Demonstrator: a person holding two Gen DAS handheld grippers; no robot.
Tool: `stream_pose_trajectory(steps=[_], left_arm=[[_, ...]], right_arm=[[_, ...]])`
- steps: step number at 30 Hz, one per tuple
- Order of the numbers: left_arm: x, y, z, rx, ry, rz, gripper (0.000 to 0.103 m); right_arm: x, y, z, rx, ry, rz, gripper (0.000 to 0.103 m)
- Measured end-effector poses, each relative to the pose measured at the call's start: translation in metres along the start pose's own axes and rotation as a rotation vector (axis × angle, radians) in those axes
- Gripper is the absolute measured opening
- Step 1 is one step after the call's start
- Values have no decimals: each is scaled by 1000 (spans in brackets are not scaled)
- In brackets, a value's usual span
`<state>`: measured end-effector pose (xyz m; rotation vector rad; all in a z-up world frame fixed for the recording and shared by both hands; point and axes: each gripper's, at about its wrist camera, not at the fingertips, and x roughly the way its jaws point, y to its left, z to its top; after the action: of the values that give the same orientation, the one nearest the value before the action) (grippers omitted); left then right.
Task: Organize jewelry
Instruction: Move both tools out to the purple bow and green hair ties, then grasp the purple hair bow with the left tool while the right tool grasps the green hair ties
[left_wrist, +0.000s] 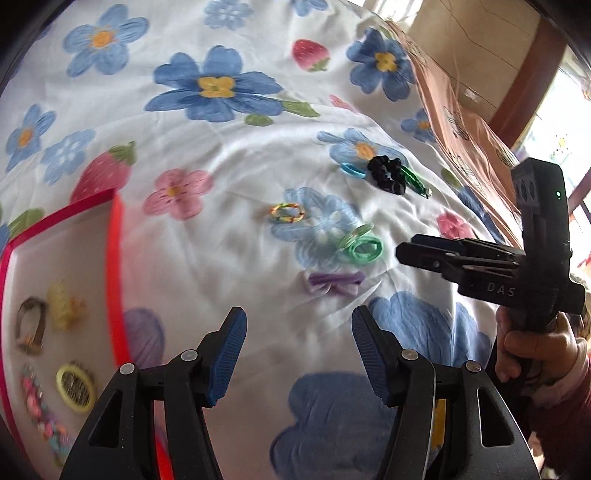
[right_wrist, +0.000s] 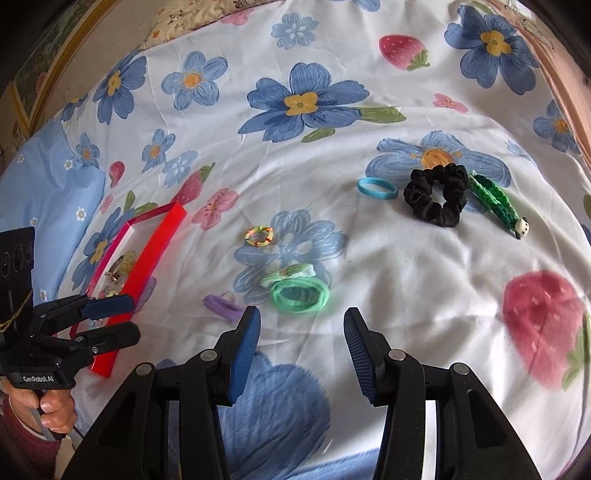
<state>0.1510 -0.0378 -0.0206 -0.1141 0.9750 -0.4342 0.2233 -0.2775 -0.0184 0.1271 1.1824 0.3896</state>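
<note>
Red-rimmed tray (left_wrist: 114, 280) sits at the left on a white bedsheet (left_wrist: 229, 155) printed with blue flowers and strawberries, and it's already got a few bits in it: a brownish ring-shaped piece (left_wrist: 31, 326), a pale yellow claw clip (left_wrist: 64, 306), a yellow oval clip (left_wrist: 75, 387) and a pink beaded strand (left_wrist: 35, 406), all kinda blurry so don't ask me for details. The rest of the stuff is loose on the sheet, well apart from the tray: a little multicoloured loom band (right_wrist: 259, 236) out by itself, a mint green hair tie (right_wrist: 299, 293) touching a pale green clip (right_wrist: 286, 273), and a purple bow (right_wrist: 221, 304) just left of those. Farther back there's a light blue hair tie (right_wrist: 377, 188) just beside a black scrunchie (right_wrist: 436, 194), with a green braided band (right_wrist: 495, 201) touching the scrunchie's other side. Left gripper (left_wrist: 299, 354) has its blue pads spread with nothing between them, hanging over bare sheet right of the tray. Right gripper (right_wrist: 302, 354) is the same deal, fingers apart and empty, pointing down at the sheet just short of the mint tie and the bow. Each one is held in a hand (left_wrist: 532, 347) with a dark red sleeve (left_wrist: 561, 421).
</note>
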Motion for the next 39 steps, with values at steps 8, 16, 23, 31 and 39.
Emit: stream_pose_trajectory(steps=[8, 16, 23, 31, 39], left_arm=[[58, -9, 26, 71, 47, -21, 57], [84, -15, 28, 82, 70, -47, 15], [62, -5, 21, 26, 33, -63, 8], [9, 18, -8, -89, -26, -42, 8], [-50, 42, -44, -186, -98, 6, 8]], right_arm=[[28, -10, 11, 2, 55, 3, 38], [37, -20, 10, 35, 60, 13, 6], [24, -12, 7, 28, 33, 16, 5], [3, 16, 4, -2, -9, 53, 5], [-5, 51, -1, -40, -25, 102, 5]])
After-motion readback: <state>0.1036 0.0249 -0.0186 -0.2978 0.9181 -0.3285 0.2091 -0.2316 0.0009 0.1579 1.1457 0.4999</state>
